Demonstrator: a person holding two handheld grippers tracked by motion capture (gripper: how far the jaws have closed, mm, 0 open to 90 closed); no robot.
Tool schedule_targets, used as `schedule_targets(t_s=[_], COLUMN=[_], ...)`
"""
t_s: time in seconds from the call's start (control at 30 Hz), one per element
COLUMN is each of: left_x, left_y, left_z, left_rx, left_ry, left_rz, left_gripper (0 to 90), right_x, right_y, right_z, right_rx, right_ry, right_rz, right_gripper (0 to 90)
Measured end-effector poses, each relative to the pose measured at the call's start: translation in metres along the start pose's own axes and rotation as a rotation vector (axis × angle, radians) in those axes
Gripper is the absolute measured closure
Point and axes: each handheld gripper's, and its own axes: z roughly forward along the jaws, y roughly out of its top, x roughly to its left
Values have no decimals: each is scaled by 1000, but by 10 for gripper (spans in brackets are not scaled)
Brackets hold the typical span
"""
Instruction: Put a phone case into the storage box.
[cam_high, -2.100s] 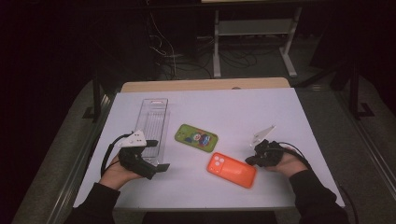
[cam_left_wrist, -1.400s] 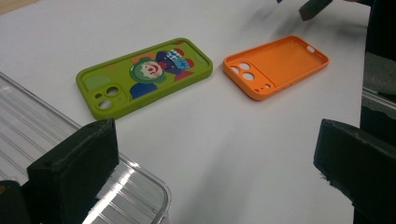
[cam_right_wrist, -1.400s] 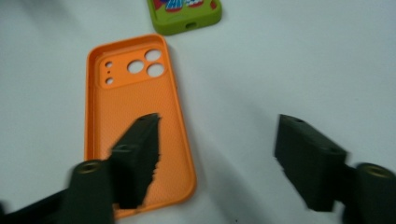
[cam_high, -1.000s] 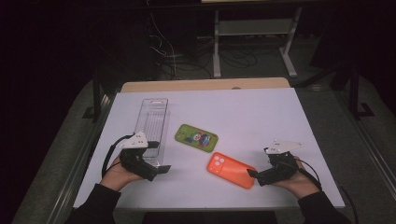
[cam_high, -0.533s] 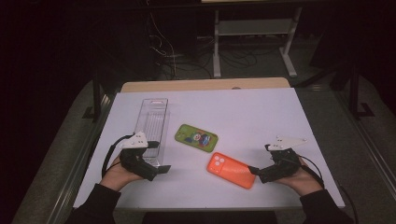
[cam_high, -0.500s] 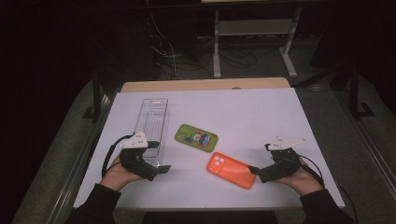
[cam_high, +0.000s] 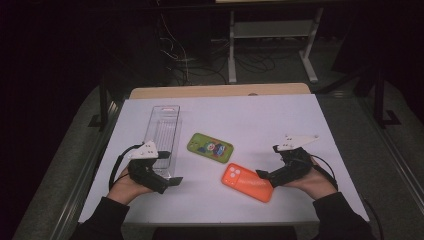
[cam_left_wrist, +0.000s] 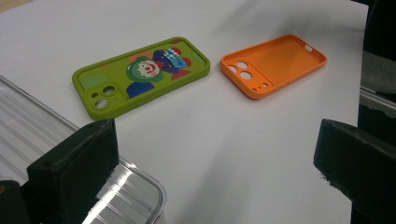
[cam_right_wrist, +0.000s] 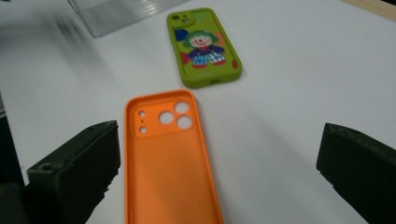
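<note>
The orange phone case (cam_high: 248, 182) lies flat on the white tabletop (cam_high: 260, 120), hollow side up. The right gripper (cam_high: 265, 174) sits just beside it, at the case's right end. In the right gripper view the case (cam_right_wrist: 168, 158) runs straight away from the gripper, long and thin, with its camera holes at the far end. The near end of the case lies between the two black jaws, closer to the left one. The jaws stand wide apart and hold nothing.

So the case lies right in front of the right gripper, and its long side points the same way the gripper points. I think the gripper only has to slide forward a little and pinch across the short way of the case.

The left gripper (cam_high: 172, 181) is well apart from the orange case. It rests near the close end of the clear plastic tray (cam_high: 163, 137). Its jaws are wide apart too and hold nothing. In the left gripper view the orange case (cam_left_wrist: 273, 63) is far off, past the green phone case (cam_left_wrist: 140, 74) with a clown on it. The green case lies between the tray and the orange case.

The right hand is much nearer, so this looks like its job.
</note>
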Motion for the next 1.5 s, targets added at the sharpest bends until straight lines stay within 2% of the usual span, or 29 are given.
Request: schedule_targets(t_s=[0.33, 0.4, 0.43, 0.47, 0.57, 0.87, 1.5], left_x=[0, 0, 0, 0, 0, 0, 0], left_y=[0, 0, -1, -1, -1, -1, -1], left_z=[0, 0, 0, 0, 0, -1, -1], left_rx=[1, 0, -1, -1, 0, 0, -4], left_ry=[0, 0, 0, 0, 0, -1, 0], left_rz=[-3, -4, -4, -4, -3, -3, -3], left_gripper=[0, 0, 0, 0, 0, 0, 0], right_x=[3, 2, 4, 3, 6, 9, 15], right_y=[16, 17, 17, 16, 16, 7, -7], right_z=[14, 16, 15, 17, 18, 31, 53], right_rx=[-5, -4, 8, 12, 40, 147, 255], right_ry=[31, 36, 42, 41, 46, 44, 74], right_rz=[-25, -43, -25, -50, -38, -67, -100], right_gripper=[0, 0, 0, 0, 0, 0, 24])
